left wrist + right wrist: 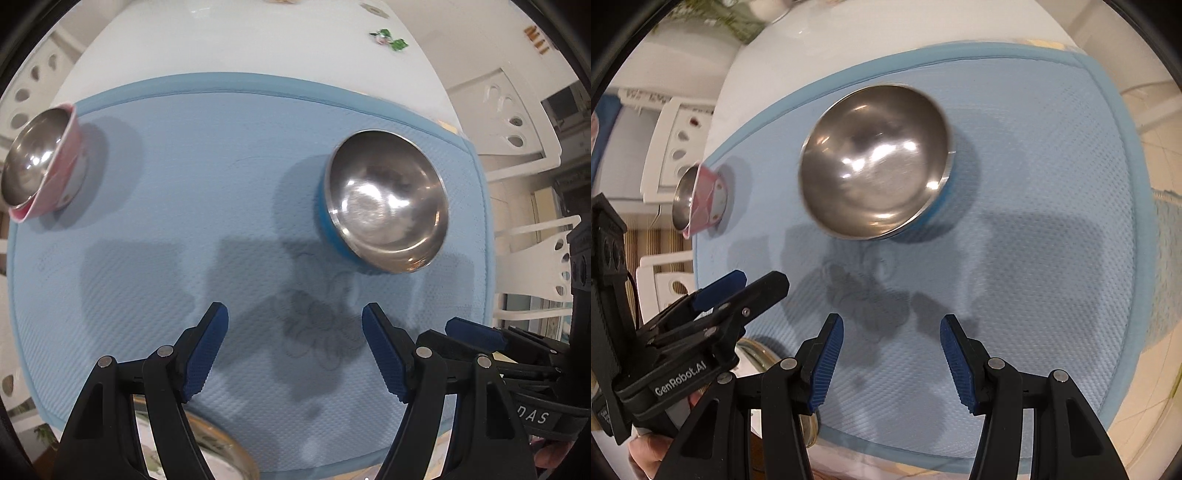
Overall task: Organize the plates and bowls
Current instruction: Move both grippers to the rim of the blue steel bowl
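Both grippers hang over a light blue mat [221, 166] that covers most of a white tabletop [229, 40], each pointing steeply down at it.

The left gripper [295, 354] has its 2 blue-padded fingers [207, 354] spread apart with nothing between them, only bare mat below. The right gripper [892, 363] is likewise parted, somewhat narrower, and empty; its fingers [827, 362] frame the mat and the shadows cast on it. The 2 tools sit close side by side: in the right wrist view the left gripper enters from the lower left, tilted, with part of a hand [646, 458] visible beneath its body (the hand is mostly hidden by the tool).

A blue bowl [384, 206] with a steel interior stands upright on the mat ahead of both grippers, apart from either pair of fingers. A pink bowl [40, 162], also steel-lined, stands upright near the mat's far left edge, well apart from the blue one.

A plate [221, 454] with a gold-coloured rim lies at the near edge of the mat, under the left gripper's left finger and largely hidden by it; whether it rests on the mat or just beside it I cannot tell.

White chairs [517, 122] with cut-out holes stand around the tabletop.
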